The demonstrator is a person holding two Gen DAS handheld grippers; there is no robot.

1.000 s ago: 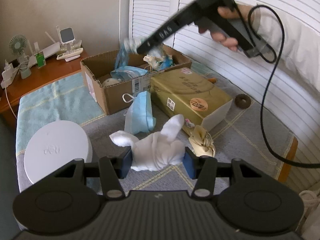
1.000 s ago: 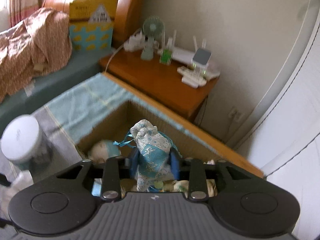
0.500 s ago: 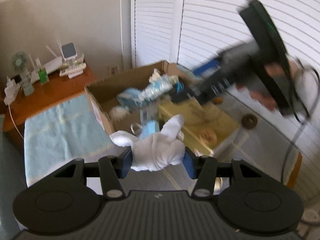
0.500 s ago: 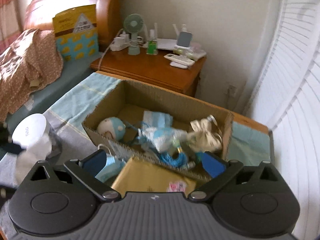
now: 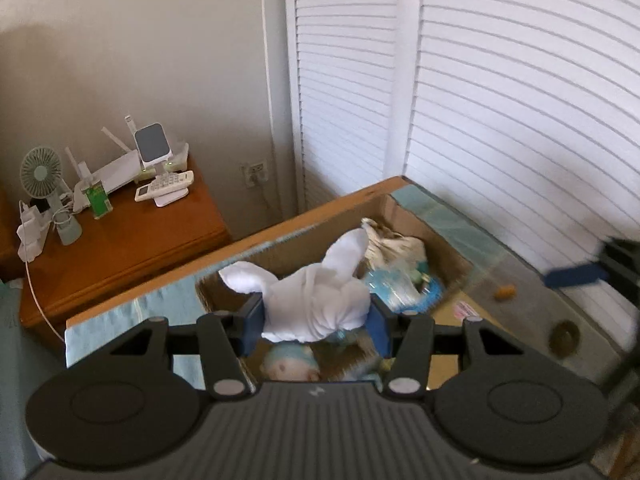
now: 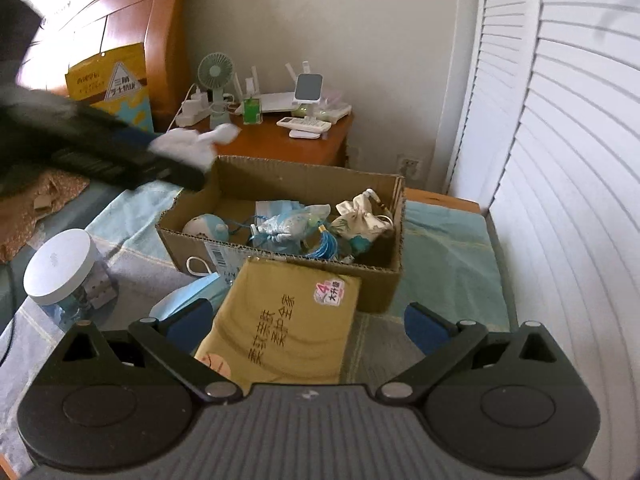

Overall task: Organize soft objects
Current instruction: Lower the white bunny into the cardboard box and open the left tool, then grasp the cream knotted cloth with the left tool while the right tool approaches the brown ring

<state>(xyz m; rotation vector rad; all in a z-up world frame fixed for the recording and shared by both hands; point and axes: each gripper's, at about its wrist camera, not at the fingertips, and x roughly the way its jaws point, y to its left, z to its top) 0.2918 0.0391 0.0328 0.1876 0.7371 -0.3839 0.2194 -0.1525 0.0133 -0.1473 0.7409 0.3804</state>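
Left wrist view: the left tongs point(image 5: 316, 314) pinch the white glove point(image 5: 316, 300) at lower centre, above the cardboard box point(image 6: 304, 184). Best to release only once well inside its walls. The right tongs point(image 6: 308, 320) gape wide, empty.

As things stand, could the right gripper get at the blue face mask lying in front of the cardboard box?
Probably yes: the right gripper is open and empty, and the blue face mask lies uncovered by its left finger, beside the yellow package.
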